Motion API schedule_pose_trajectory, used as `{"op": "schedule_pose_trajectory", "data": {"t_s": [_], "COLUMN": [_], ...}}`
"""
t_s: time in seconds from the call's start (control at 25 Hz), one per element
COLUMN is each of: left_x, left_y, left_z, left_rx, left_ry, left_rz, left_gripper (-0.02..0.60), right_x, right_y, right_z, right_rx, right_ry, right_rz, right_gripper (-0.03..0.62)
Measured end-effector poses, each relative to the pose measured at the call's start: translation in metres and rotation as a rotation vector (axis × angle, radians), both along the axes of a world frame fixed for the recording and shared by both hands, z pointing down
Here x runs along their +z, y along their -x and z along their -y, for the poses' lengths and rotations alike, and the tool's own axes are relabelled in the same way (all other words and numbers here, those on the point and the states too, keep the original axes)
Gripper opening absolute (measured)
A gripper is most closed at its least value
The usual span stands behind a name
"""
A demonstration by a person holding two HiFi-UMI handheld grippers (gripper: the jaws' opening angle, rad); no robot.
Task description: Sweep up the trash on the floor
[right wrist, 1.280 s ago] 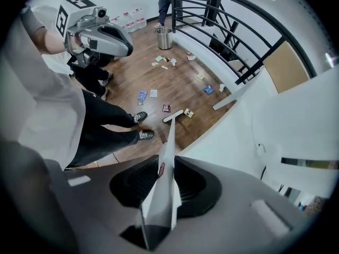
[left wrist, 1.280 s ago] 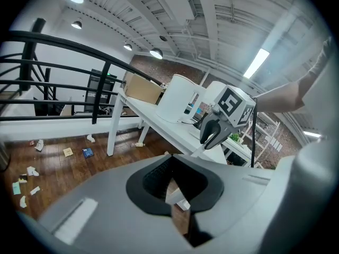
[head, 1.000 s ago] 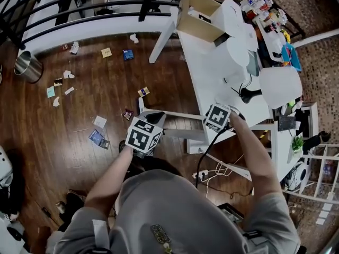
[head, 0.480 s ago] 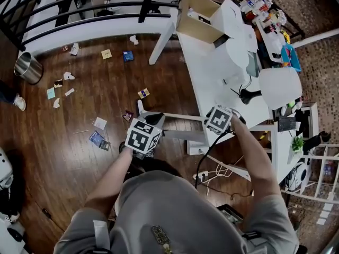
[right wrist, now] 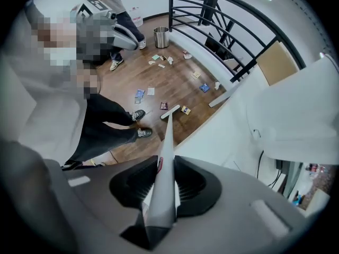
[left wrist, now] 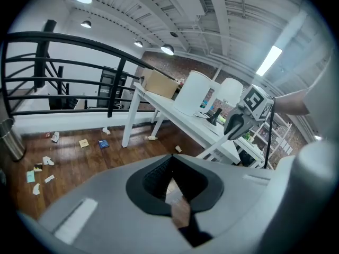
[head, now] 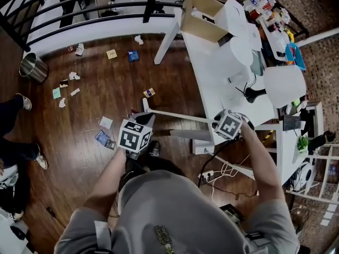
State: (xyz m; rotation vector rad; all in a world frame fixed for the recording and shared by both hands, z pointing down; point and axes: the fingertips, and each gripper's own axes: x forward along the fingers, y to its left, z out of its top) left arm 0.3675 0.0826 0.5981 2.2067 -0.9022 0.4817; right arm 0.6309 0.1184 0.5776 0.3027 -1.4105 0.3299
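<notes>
R gripper is clamped on the white broom handle, w/ the broom head down on the wood floor beside the table. L gripper has jaws pinched together, nothing seen btwn them. Trash lies scattered over the floor toward the railing and bin.

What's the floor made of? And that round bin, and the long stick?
The floor looks like wood: brown planks with seam lines and a soft shine. The round bin seems to be metal, because it is silvery and gleams. The long stick is smooth and pale grey-white. It may be painted metal or plastic; its look alone cannot settle that.
</notes>
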Motion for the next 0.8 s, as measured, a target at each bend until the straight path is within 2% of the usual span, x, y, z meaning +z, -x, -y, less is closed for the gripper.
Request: {"op": "schedule_pose_trajectory", "data": {"t_s": [0.36,0.6,0.8], "left_x": [0.002,-0.002,-0.005], "left_y": [0.055,0.077,0.098], "left_z": [-0.014,-0.033,-0.061], "left_rx": [-0.100,-0.207,-0.355], "left_ry": [0.008,0.007,0.017], "left_rz": [0.046,0.096,0.142], "left_gripper": [0.008,0.008,0.008], "right_x": [-0.003,-0.002,0.008], "right_y": [0.039,0.077,0.110], "right_z": [0.002,0.012,0.024], "right_rx": [-0.006,-0.104,-0.221], "right_ry": [-0.051,-0.049,-0.030], "right_rz": [0.109,0.197,0.302], "right_gripper": [0.097,0.097,0.097]}}
